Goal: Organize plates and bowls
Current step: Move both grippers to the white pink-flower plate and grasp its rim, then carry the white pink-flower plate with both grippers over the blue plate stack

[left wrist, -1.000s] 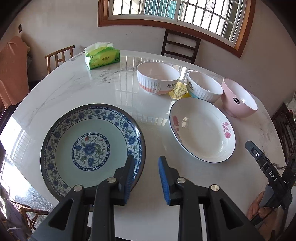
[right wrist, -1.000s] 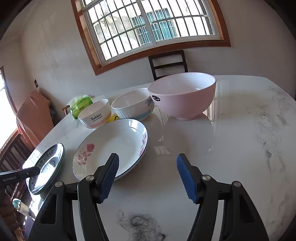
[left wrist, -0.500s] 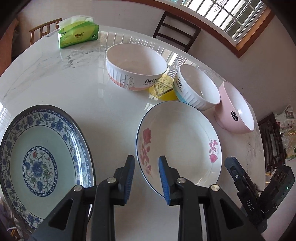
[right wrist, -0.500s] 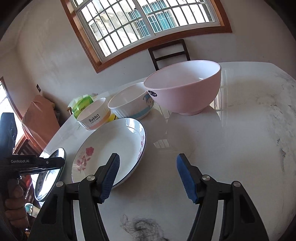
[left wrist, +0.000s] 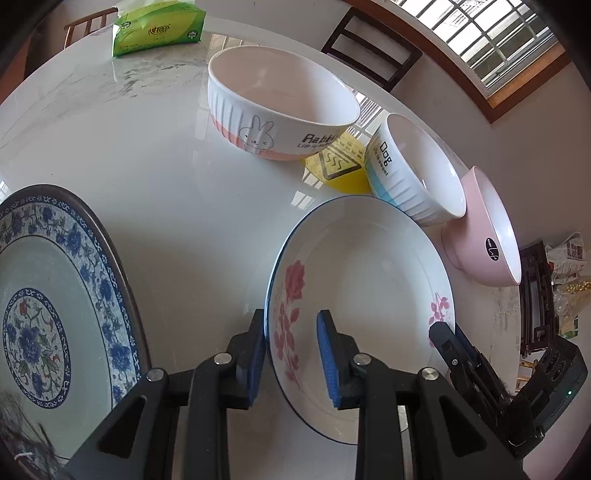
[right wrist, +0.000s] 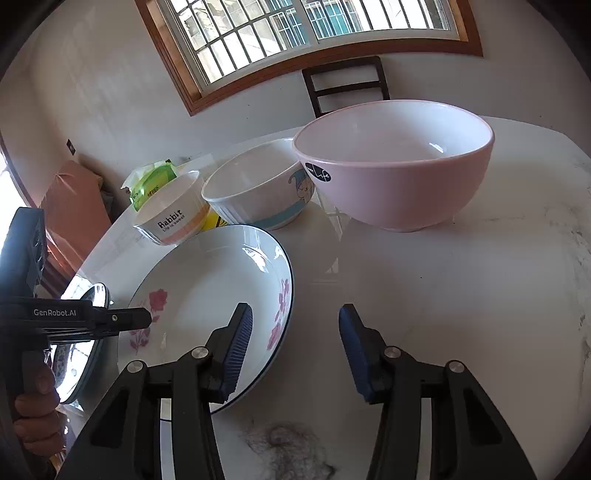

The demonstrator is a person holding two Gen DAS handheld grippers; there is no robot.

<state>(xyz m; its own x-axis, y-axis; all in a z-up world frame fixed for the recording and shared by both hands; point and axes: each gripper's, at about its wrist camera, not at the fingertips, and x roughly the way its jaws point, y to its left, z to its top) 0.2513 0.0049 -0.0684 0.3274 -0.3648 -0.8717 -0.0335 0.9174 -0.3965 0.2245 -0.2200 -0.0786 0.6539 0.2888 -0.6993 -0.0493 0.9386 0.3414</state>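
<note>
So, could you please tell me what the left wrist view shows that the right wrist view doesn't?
Only the left wrist view shows the blue patterned plate nearly whole, and the rabbit drawing on the Rabbit bowl. Only the right wrist view shows a clump of hair on the table and a hand holding the left hand-held gripper. Both show the rose plate, the Dog bowl, the pink bowl and the tissue pack.
</note>
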